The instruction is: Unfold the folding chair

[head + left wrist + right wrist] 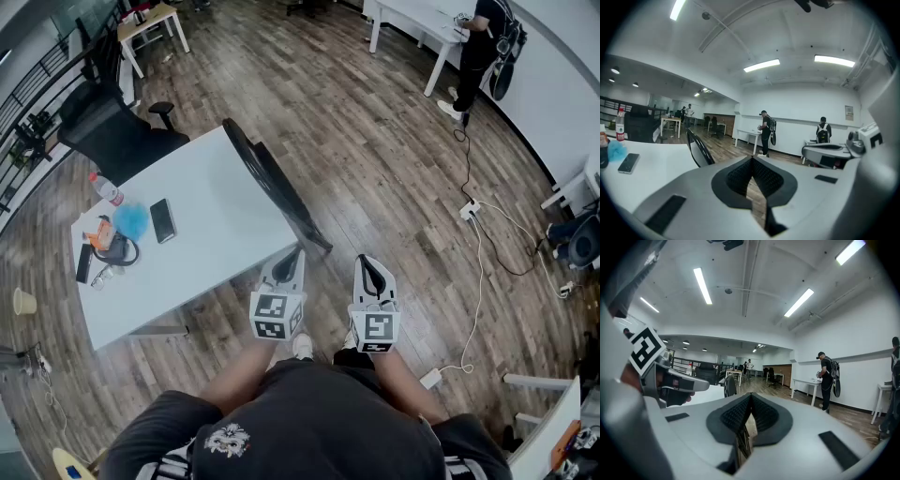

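**Both tongs shut and empty, chair not yet unfolded**

The left tongs (293,253) are closed, pad against pad, with nothing caught between them; only floorboards are seen through the small gap below the pads. The right tongs (367,263) are closed in the same way and are likewise empty. Both are held side by side in front of the body, pointed almost level and forward.

Just ahead of the two tips, the folding chair (274,184) is found collapsed flat and dark. It is leaned against the long edge of the white surface (211,248), with its lower end planted on the wooden floor (394,150) near the left tongs. No contact with it is made by either tool. A phone (162,220) and a bottle (106,189) are left further back on the surface, well apart from the chair.

The chair is judged to be stiff-framed and fairly light, yet awkward because of its hinges: once one part is pulled, the other is likely to swing. Its feet may also slide on the smooth boards. A hold on the upper rim of the back is suggested for one tool and the free edge of the seat for the other, so that the two halves can be drawn apart. Both tongs would need to be opened first. Slender tube is expected to sit well between the ribbed pads, whereas a flat panel could slip.
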A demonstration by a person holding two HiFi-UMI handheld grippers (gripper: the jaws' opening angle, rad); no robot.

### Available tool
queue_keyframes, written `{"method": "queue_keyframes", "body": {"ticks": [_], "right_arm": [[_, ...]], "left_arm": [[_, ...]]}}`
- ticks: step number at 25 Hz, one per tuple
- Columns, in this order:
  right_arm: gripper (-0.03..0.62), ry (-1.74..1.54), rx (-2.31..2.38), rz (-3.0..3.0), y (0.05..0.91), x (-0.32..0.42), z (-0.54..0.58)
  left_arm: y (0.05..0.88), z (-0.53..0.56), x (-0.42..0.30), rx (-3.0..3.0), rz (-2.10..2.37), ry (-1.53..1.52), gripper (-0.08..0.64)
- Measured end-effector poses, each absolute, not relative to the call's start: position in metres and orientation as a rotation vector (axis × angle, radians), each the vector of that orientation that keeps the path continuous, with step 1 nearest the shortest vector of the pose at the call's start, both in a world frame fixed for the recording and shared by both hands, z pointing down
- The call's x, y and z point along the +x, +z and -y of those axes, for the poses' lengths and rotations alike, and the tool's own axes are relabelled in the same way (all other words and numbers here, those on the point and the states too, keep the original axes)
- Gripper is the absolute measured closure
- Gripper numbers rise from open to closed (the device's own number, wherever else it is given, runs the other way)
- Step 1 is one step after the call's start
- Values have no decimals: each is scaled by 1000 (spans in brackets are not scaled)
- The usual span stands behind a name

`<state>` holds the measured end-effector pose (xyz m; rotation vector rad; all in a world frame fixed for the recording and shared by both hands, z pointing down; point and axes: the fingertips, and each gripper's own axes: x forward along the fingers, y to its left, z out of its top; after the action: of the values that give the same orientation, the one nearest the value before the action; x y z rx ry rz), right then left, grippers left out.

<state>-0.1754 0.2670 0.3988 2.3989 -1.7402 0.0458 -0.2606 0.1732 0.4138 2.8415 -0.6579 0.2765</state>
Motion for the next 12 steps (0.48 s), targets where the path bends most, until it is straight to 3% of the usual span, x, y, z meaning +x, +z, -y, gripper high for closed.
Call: {"method": "queue_keyframes", "body": {"ticks": [12], "right_arm": [[577, -9, 2205, 2005, 406, -93, -152]], "left_arm": [[430, -98, -185, 2842, 919, 358, 555]]}}
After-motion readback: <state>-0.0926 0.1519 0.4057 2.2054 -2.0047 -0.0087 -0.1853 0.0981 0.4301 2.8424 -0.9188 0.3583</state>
